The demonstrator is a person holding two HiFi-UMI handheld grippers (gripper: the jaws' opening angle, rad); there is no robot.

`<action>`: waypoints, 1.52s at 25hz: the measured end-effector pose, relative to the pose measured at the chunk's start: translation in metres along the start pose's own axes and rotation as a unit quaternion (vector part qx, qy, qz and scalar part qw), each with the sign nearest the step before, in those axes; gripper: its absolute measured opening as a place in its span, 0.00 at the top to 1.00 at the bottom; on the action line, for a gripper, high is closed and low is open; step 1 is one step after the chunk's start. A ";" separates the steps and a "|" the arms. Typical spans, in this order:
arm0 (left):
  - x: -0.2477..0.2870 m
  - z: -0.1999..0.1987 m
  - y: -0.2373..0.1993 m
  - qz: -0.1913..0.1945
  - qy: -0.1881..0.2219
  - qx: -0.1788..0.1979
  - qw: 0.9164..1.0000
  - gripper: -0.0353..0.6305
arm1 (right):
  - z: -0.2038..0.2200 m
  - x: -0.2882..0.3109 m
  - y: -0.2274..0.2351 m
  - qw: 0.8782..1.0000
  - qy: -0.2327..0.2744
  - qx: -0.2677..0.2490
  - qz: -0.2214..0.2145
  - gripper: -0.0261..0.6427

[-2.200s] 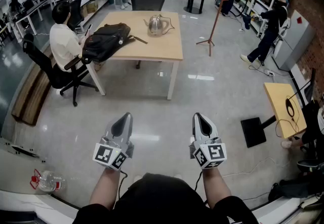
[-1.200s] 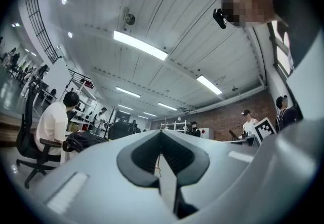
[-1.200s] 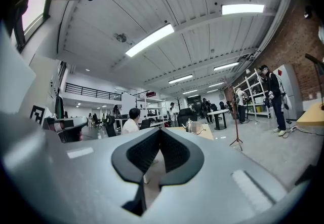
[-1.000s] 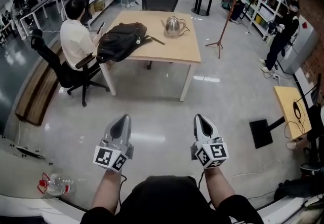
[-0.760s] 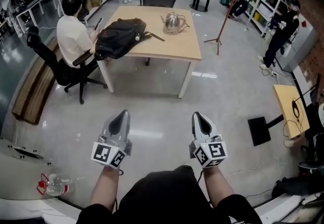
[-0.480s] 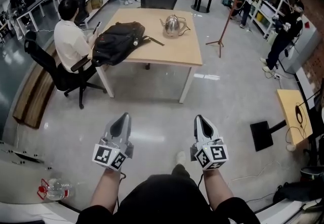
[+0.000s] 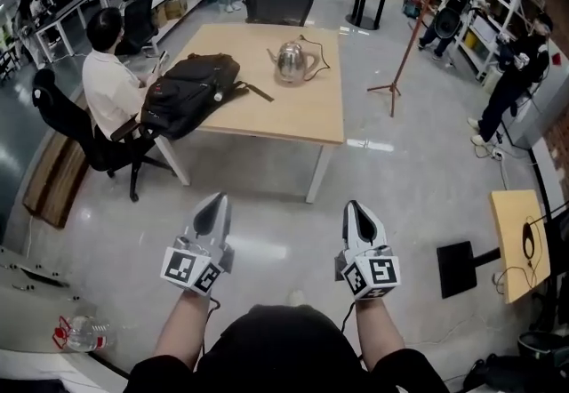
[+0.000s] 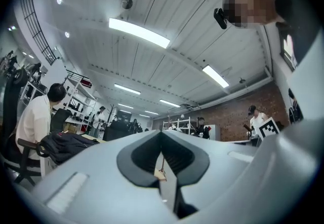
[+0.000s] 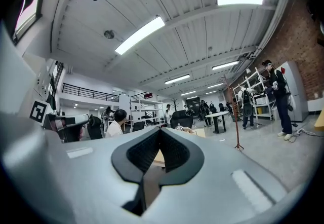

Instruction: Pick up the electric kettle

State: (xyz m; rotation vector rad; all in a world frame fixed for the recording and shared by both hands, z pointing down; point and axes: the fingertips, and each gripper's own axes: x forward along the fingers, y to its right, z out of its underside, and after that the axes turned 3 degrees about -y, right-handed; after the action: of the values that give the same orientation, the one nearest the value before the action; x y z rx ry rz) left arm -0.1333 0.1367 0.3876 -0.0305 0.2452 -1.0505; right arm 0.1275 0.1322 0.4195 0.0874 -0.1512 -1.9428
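The silver electric kettle stands on the far half of a light wooden table, its cord trailing to the right. A black backpack lies on the table's left side. My left gripper and right gripper are held side by side over the floor, well short of the table, pointing toward it. Both are shut with nothing between the jaws. In the left gripper view the shut left gripper fills the lower half. In the right gripper view the kettle shows as a small shape just past the shut right gripper.
A person sits on an office chair at the table's left edge. A black chair stands at its far end. A tripod stand is to the right, a small wooden table further right. A plastic bottle lies on the floor at left.
The table with the kettle has come closer and looks larger in the head view. Both grippers stay shut and keep their places side by side.
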 end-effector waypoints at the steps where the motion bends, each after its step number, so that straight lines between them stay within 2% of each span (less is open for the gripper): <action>1: 0.012 0.002 0.003 -0.002 0.001 -0.001 1.000 0.95 | -0.003 0.005 0.011 1.000 0.000 0.001 -0.002 0.96; 8: 0.071 0.016 0.011 -0.015 0.000 -0.008 1.000 0.95 | -0.012 0.039 0.066 1.000 -0.010 -0.003 -0.011 0.96; 14: 0.110 0.031 -0.005 -0.016 -0.019 -0.014 1.000 0.95 | -0.004 0.080 0.079 0.999 -0.027 0.010 -0.019 0.96; 19: 0.154 0.042 -0.032 -0.004 -0.021 -0.020 1.000 0.95 | -0.001 0.127 0.090 0.999 -0.030 0.010 -0.011 0.96; 27: 0.232 0.041 -0.094 0.024 -0.012 -0.023 0.999 0.95 | -0.019 0.208 0.106 1.000 -0.006 0.002 0.018 0.96; 38: 0.280 0.047 -0.157 0.032 -0.018 -0.032 0.999 0.95 | -0.019 0.286 0.106 1.000 0.000 0.010 0.028 0.96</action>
State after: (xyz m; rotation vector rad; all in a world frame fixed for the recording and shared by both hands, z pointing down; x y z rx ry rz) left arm -0.1246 -0.1873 0.4037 -0.0988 0.2467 -0.9772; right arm 0.1218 -0.1735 0.4195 0.0957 -0.1703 -1.8853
